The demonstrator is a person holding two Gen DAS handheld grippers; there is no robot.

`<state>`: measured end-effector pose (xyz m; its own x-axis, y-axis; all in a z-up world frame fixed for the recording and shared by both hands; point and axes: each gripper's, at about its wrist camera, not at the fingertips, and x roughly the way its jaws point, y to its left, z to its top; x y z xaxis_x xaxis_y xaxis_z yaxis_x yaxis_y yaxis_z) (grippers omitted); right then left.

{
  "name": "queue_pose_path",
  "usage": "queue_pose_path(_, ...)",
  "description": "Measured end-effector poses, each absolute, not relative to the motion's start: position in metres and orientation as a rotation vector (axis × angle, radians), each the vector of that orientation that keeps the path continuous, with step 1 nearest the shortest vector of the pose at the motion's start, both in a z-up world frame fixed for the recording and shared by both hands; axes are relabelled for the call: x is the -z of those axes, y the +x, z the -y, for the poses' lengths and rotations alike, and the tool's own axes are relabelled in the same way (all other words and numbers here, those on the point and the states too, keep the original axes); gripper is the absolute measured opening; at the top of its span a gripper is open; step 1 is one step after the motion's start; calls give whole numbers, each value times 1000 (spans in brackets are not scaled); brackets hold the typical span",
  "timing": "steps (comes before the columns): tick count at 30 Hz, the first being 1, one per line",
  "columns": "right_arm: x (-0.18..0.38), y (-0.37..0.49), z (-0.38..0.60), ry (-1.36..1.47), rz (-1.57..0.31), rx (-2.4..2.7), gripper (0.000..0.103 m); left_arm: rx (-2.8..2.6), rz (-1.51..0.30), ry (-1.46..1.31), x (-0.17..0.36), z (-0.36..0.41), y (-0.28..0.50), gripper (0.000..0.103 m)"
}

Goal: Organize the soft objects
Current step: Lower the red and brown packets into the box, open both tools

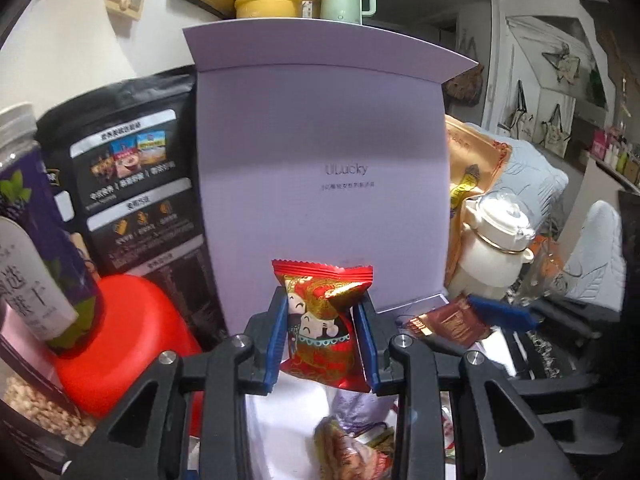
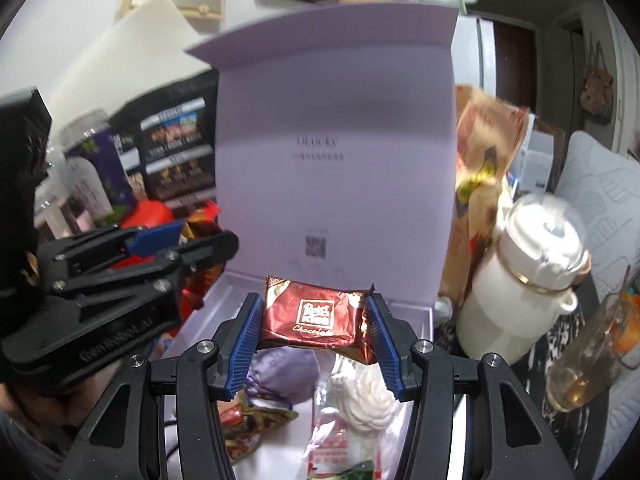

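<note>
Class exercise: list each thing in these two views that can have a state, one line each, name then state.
lavender box: open, lid upright
left gripper: shut on red snack packet
right gripper: shut on chocolate packet
white jar: lidded
drinking glass: partly filled with pale liquid

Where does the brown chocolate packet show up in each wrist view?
Left wrist view: the brown chocolate packet sits low and right of centre, clamped in the right tool, seen from the side.
Right wrist view: the packet is centre, pinched between the blue pads.
Shared landmark: the raised lilac box lid, upright behind the packet in both.
</note>
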<state>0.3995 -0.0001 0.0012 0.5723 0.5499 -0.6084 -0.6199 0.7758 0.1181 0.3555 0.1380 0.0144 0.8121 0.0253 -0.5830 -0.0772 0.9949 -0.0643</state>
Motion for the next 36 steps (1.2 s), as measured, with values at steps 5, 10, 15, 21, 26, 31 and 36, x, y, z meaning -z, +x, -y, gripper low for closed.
queue_pose_path(5, 6, 405, 2, -101, -708, -687, 53, -45, -656, -87, -7, -132, 358, 32)
queue_pose_path(10, 16, 411, 5, -111, -756, -668, 53, -61, -695, -90, 6, -130, 364, 32)
queue_pose_path(15, 29, 409, -3, -214, -746, -611, 53, -48, -765, -66, 26, -120, 377, 32)
queue_pose_path(21, 50, 417, -6, -235, -806, -590, 53, -62, -807, -42, 42, -116, 387, 32)
queue_pose_path(26, 54, 421, -4, -216, -833, -600, 53, -80, -831, -51, 49, -120, 394, 32)
queue_pose_path(31, 58, 422, -6, -245, -856, -590, 53, -69, -892, -77, 60, -121, 403, 32)
queue_pose_path(36, 63, 425, -11, -263, -903, -587, 61, -77, -937, -84, 69, -120, 410, 32)
